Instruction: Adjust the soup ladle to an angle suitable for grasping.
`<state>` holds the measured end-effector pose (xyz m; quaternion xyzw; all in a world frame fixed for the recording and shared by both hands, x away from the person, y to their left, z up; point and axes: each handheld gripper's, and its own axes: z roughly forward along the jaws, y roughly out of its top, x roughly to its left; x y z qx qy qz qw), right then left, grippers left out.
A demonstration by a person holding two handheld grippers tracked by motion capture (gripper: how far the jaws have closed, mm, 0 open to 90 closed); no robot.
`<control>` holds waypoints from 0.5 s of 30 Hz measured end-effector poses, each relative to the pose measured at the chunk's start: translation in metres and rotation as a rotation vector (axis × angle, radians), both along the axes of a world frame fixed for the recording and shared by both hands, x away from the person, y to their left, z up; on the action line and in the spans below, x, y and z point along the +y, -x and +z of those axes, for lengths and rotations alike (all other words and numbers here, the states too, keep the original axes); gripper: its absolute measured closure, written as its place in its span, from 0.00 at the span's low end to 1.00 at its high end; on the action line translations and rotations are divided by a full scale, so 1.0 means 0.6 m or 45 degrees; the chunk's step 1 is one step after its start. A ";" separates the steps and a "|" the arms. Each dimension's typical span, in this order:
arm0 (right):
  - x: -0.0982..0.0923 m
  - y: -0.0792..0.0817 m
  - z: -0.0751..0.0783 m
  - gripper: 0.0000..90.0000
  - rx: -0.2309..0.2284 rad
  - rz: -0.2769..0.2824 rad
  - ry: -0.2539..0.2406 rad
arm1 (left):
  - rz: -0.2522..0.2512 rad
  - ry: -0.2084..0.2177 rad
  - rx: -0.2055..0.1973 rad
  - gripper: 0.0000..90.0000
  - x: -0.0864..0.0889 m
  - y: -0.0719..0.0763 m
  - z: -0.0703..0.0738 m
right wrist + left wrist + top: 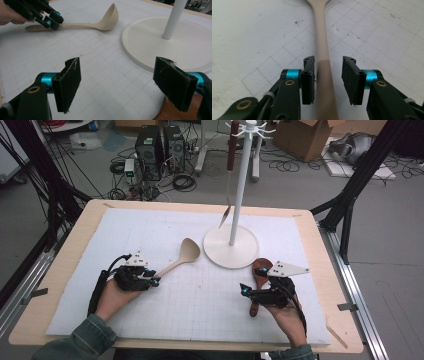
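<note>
Two ladles lie on the desk (pixel 75 270) below a white hanging stand (pixel 231 245). At centre left, the beige ladle (pixel 181 258) is straddled at its handle by the left gripper (pixel 156 281), fingers (pixel 308 80) parted, not pressing, seemingly for hanging. At lower right, the right gripper (pixel 243 290) is held spread wide, empty, beside the brown ladle (pixel 259 275).

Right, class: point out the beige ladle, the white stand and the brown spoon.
beige ladle (pixel 189 251): high view, on its bowl.
white stand (pixel 220 251): high view, on the bare round base.
brown spoon (pixel 261 267): high view, on its broad end beside the right claw.
</note>
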<state>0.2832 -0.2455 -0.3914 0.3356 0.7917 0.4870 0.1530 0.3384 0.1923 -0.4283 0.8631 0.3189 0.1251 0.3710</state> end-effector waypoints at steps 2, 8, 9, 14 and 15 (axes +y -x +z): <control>-0.002 0.000 0.000 0.24 0.000 -0.003 -0.005 | -0.005 0.004 -0.003 0.69 -0.006 -0.006 0.003; -0.004 -0.001 0.000 0.24 -0.003 0.000 -0.006 | 0.002 0.001 -0.004 0.70 -0.023 -0.026 0.004; -0.004 -0.001 0.000 0.24 -0.004 0.000 -0.006 | 0.003 0.000 0.006 0.70 -0.024 -0.028 0.003; -0.004 -0.001 0.000 0.24 0.004 -0.005 -0.008 | -0.005 -0.024 0.032 0.73 -0.031 -0.036 -0.004; -0.005 -0.001 0.000 0.24 0.001 -0.004 -0.007 | -0.007 -0.024 0.029 0.74 -0.033 -0.037 -0.005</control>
